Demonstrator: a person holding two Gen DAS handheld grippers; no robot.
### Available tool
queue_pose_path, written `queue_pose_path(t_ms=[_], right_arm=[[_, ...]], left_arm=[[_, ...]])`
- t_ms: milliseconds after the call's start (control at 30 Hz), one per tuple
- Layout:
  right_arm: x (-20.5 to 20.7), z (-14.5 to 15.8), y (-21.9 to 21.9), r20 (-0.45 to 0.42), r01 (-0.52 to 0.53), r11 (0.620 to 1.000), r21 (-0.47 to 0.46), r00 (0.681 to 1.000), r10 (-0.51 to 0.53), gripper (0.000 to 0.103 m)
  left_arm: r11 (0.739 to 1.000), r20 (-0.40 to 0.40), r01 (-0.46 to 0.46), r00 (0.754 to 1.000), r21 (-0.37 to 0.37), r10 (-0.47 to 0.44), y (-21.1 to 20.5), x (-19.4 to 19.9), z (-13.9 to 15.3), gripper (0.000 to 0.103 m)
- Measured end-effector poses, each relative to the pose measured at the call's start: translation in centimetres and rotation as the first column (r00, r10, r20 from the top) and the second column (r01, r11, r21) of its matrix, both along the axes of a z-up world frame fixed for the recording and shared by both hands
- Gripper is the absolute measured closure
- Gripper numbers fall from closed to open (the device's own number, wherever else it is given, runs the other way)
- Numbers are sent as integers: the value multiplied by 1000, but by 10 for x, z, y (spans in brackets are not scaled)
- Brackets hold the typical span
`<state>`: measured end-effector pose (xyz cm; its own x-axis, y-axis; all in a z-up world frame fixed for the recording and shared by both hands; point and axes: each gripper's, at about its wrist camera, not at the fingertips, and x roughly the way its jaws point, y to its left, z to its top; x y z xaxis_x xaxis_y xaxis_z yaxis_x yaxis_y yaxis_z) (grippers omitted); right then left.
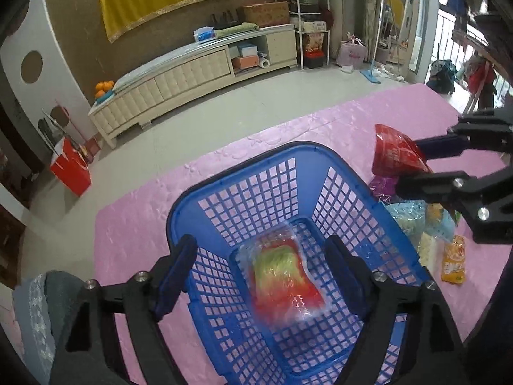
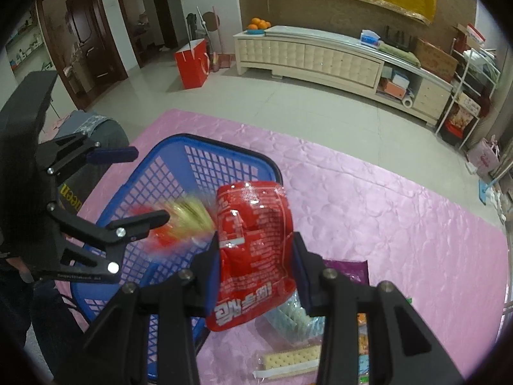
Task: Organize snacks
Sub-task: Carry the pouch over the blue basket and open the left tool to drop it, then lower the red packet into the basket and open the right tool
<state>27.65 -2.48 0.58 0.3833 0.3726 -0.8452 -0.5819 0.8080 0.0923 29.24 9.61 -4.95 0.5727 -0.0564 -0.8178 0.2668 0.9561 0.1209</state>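
Note:
A blue lattice basket [image 1: 288, 147] [image 2: 198, 139] stands on the pink table cover. Inside it, a clear packet with red and green contents [image 1: 288, 282] shows blurred over the basket floor; in the right wrist view this packet [image 2: 182, 221] is a smear. My left gripper [image 1: 260, 240] [image 2: 150, 186] hangs over the basket, open, its pads clear of the packet. My right gripper [image 2: 256, 256] [image 1: 413, 166] is shut on a red snack pouch [image 2: 253, 250] [image 1: 397, 154], held just outside the basket's right wall.
Loose snacks lie right of the basket: a purple packet [image 1: 383, 186], a light blue packet [image 1: 407, 218], an orange packet [image 1: 453, 263] and a cracker pack [image 2: 288, 361]. The pink cover [image 1: 144, 224] ends at the far edge above the floor. A grey draped chair [image 1: 48, 304] stands at left.

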Motion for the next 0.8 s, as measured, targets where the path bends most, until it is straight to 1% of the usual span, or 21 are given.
queue_pose_path(t_ms=[100,300,433,600,733,800], right_arm=[[-2,4,2,-3,-1,1000,4,1000,1,59],[-10,19,12,11,-23,1000,15,1000,23,58],[-15,24,27,17,-53,999,5,998,53,58],[-14,23,51,20,-93,995,-19,995,94,58],[-10,17,72,22,-121,992,-48,992,122,58],[-6,12,78,11,-125,991,-53,992,126,58]], left_arm=[[999,-6,-24,1000,-22,24,5,-6,6,23],[998,27,-53,998,-36,54,18,-28,26,23],[997,40,-73,996,-42,74,31,-39,33,23],[991,43,-121,991,-55,124,51,-48,33,23],[985,36,-157,986,-78,160,67,-51,31,23],[982,31,-175,984,-74,178,75,-50,28,23]])
